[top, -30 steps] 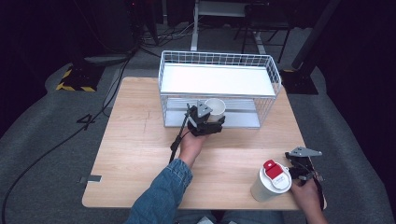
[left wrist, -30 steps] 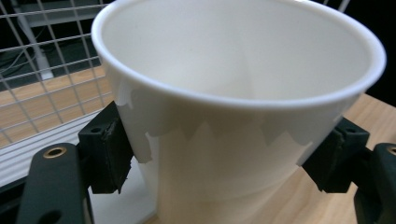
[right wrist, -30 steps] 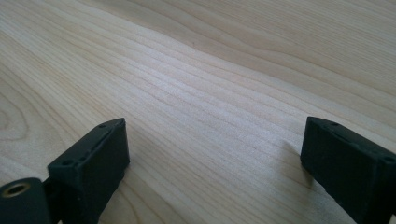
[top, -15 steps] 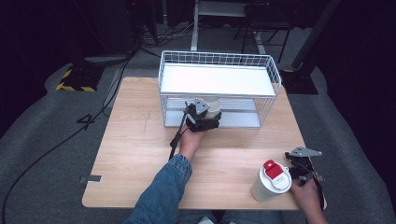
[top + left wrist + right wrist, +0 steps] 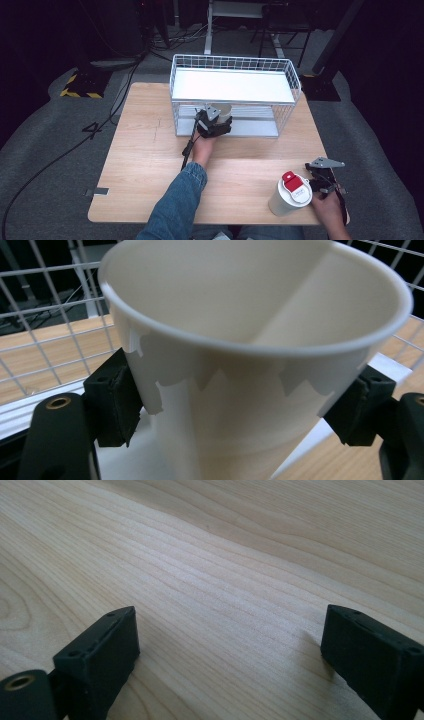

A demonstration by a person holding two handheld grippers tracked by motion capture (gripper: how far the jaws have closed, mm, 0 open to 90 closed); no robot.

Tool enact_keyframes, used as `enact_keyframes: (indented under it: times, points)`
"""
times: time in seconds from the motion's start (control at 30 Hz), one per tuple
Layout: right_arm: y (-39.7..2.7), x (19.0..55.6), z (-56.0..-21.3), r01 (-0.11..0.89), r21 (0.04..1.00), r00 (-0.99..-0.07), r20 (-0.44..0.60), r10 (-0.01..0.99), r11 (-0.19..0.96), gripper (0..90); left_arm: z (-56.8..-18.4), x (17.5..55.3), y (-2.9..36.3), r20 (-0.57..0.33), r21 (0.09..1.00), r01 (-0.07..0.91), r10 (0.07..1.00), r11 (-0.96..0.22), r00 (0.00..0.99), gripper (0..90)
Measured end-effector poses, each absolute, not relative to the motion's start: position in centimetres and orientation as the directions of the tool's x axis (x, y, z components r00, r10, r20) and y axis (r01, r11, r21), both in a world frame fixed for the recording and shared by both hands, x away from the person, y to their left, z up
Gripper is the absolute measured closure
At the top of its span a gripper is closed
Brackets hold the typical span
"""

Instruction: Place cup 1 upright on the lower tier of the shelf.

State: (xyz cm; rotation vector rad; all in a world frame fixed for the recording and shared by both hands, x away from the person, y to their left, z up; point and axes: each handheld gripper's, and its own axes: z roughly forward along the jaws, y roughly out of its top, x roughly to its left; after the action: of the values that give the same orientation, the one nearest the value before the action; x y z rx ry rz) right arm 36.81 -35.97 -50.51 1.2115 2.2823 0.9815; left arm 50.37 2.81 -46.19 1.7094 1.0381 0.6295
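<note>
Paper cup (image 5: 250,365) clenched in my left tongs (image 5: 214,122) at the wire rack's (image 5: 235,67) lower shelf, my right tongs (image 5: 225,660) spread wide, nothing between, over bare worktop (image 5: 150,150) beside lidded cup (image 5: 290,196)

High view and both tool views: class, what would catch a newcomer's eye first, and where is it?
First, the white paper cup clamped in the left tool, held at the open front of the white wire rack at the table's far side. Next, the white tumbler with a red lid at the near right corner of the wooden table, beside the open right tool.
</note>
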Motion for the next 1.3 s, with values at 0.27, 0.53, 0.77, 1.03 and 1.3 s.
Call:
enact_keyframes:
  times: [0.27, 0.53, 0.77, 1.03, 1.3]
  points:
    - [-36.0, 36.8, -50.5, 0.568, 0.727, -0.559, -0.004, 0.829, 0.386, 8.9, -46.7, 50.7, 2.7, -0.029, 0.932, 0.329, 0.873, -0.153, 0.488, 21.9]
    - [-36.0, 36.8, -50.5, 0.567, 0.728, -0.559, -0.004, 0.829, 0.386, 8.9, -47.3, 51.1, 2.7, -0.046, 0.925, 0.351, 0.876, -0.145, 0.481, 21.9]
    - [-36.0, 36.8, -50.5, 0.567, 0.728, -0.559, -0.005, 0.829, 0.386, 8.9, -47.8, 51.6, 2.6, -0.075, 0.917, 0.379, 0.878, -0.126, 0.472, 21.8]
    - [-36.0, 36.8, -50.5, 0.567, 0.728, -0.559, -0.005, 0.829, 0.386, 8.9, -47.9, 51.7, 2.3, -0.073, 0.91, 0.393, 0.881, -0.134, 0.468, 21.6]
    - [-36.0, 36.8, -50.5, 0.566, 0.728, -0.56, -0.006, 0.829, 0.387, 9.0, -47.9, 51.8, 2.2, -0.094, 0.908, 0.4, 0.869, -0.125, 0.486, 20.5]
